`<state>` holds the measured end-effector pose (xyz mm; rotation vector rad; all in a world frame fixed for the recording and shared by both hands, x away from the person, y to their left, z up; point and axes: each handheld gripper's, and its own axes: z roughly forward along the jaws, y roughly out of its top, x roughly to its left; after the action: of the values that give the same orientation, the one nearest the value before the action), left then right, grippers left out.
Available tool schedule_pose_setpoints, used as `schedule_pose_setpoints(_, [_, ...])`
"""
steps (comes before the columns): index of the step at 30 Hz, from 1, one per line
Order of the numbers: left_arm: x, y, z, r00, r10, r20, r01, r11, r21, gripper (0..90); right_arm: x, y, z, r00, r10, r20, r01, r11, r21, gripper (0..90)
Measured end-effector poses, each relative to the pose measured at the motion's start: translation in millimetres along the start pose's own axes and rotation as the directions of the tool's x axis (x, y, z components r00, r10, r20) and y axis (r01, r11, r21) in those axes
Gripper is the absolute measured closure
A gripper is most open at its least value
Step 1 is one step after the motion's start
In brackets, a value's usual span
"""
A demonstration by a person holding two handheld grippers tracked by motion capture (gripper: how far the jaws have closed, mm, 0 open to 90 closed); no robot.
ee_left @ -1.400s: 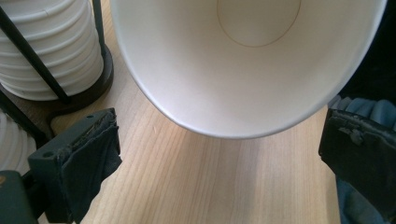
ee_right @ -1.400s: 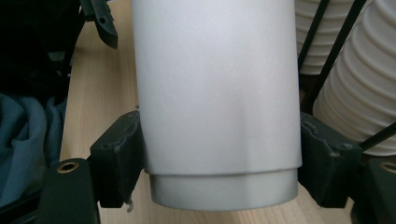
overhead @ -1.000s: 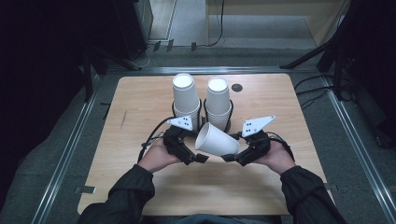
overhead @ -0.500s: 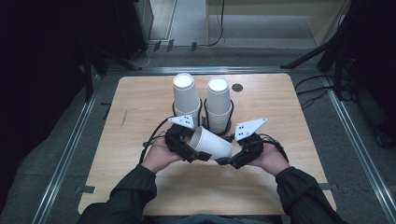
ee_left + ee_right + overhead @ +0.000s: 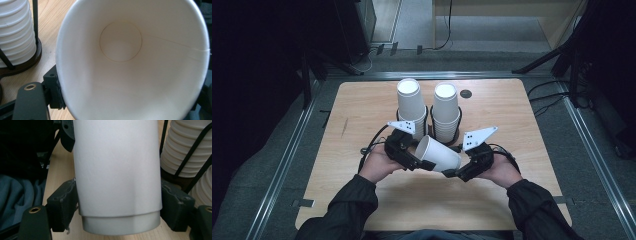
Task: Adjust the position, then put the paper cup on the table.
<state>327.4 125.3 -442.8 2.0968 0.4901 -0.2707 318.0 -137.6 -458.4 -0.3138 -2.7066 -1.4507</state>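
Note:
A white paper cup (image 5: 439,154) lies on its side in the air between both hands, mouth toward the left. My left gripper (image 5: 424,153) has its jaws around the rim. They have just been closing, and in the left gripper view (image 5: 130,97) a pad (image 5: 57,93) rests on the outer wall of the cup (image 5: 120,75). My right gripper (image 5: 457,168) holds the base end. Its jaws have just been opening a little, but in the right gripper view (image 5: 120,205) both pads (image 5: 65,204) still touch the cup (image 5: 117,175).
Two tall stacks of white cups stand in black wire holders behind the hands, one on the left (image 5: 409,102) and one on the right (image 5: 446,112). The wooden table (image 5: 362,115) has a small dark hole (image 5: 466,93) near its far edge. Metal rails run along both sides.
The left gripper's jaws have drawn in around the cup's mouth. The cup has shifted slightly down and toward the left hand. Both hands have stayed nearly in place.

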Motion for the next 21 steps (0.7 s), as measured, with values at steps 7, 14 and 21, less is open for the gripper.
schedule_pose_setpoints(7, [2.5,-0.7,-11.7,0.9996,-0.012,-0.027,0.012,0.9998,-0.017,18.4,-2.1,-1.6,-1.0,0.9992,0.039,0.004,-0.040,0.999,0.028,15.1])
schedule_pose_setpoints(14, [5.9,-2.5,-28.1,0.9963,-0.004,-0.085,0.004,1.0000,0.009,18.4,-8.4,-8.0,-8.5,0.9973,0.066,0.033,-0.068,0.996,0.064,14.1])
schedule_pose_setpoints(21, [4.6,-3.4,-21.5,0.9816,0.072,-0.177,-0.043,0.9863,0.160,18.2,-13.8,-12.9,-9.3,0.9945,0.076,0.072,-0.083,0.991,0.103,14.4])
